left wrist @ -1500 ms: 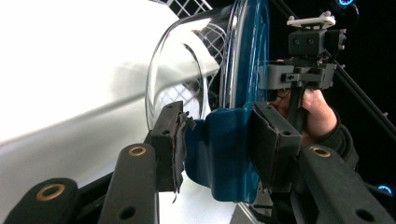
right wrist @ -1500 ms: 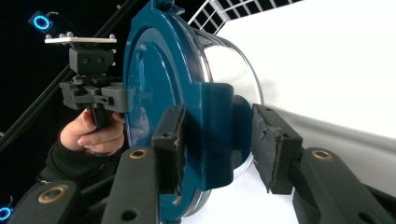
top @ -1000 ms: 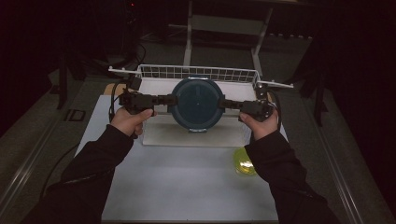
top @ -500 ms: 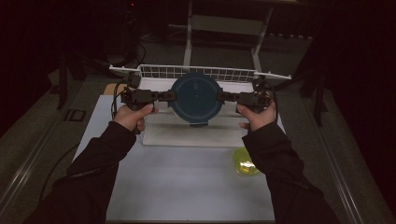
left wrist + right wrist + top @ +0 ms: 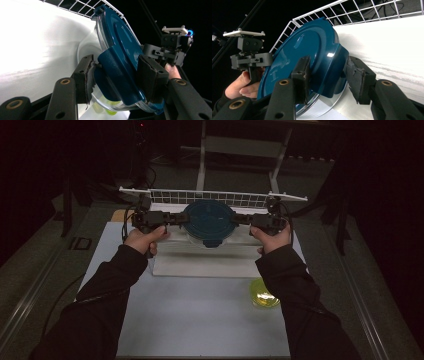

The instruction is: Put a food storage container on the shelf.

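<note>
container (image 5: 209, 222): clear, blue lid, yellow-green pieces seen in left gripper view | left gripper (image 5: 176, 218): jaws just opening round lid latch | right gripper (image 5: 239, 219): straddles opposite latch, grip unclear | yellow bowl (image 5: 263, 294): on table

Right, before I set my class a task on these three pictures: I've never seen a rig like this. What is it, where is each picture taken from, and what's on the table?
There is no robot here. A person holds a two-jaw hand tool in each hand, the left gripper and the right gripper. The high view looks down from above the person's side of the table. The two gripper views come from cameras riding on those tools, looking along their black jaws.

On the table are a white tray, a wire rack behind it and a small yellow bowl. At the tray is a round clear container with a blue lid. The left gripper's jaws straddle one side clip and have just been opening. The right gripper's jaws straddle the opposite clip. Whether the pads press on the clips is unclear.
</note>
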A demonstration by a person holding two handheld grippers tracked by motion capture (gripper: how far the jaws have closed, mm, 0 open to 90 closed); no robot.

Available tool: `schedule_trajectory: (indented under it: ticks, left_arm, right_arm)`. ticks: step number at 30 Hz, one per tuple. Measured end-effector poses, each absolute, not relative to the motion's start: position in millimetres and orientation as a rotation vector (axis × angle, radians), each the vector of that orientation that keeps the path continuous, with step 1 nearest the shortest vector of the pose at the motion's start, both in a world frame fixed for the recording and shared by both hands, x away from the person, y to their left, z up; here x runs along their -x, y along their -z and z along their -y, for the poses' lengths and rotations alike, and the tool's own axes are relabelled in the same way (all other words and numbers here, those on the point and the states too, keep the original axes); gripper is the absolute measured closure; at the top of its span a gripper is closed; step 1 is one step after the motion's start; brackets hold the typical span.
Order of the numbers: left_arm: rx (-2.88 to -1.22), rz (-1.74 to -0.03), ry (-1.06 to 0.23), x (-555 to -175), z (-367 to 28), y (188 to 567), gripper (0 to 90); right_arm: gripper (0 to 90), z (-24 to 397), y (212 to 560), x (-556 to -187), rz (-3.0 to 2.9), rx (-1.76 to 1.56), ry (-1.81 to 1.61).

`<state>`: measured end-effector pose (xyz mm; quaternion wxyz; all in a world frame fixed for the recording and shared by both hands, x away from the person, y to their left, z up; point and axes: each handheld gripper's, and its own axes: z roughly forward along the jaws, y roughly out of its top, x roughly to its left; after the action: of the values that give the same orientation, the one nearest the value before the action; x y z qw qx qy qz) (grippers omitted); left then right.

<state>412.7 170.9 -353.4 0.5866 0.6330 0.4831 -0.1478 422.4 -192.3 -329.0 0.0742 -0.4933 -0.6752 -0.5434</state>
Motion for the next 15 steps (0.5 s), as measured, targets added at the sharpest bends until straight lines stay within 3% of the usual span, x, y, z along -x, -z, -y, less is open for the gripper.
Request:
schedule_trajectory:
  ticks: [3,15]
  left_arm:
    - [-1.541,-1.104,0.184,-408,-168,345,44.0]
    - [-1.555,-1.047,0.013,-389,-173,331,39.7]
  right_arm:
    - [53.3,191,329,-424,2.033,1.473,1.631]
    - [50.1,190,314,-413,2.175,1.407,1.703]
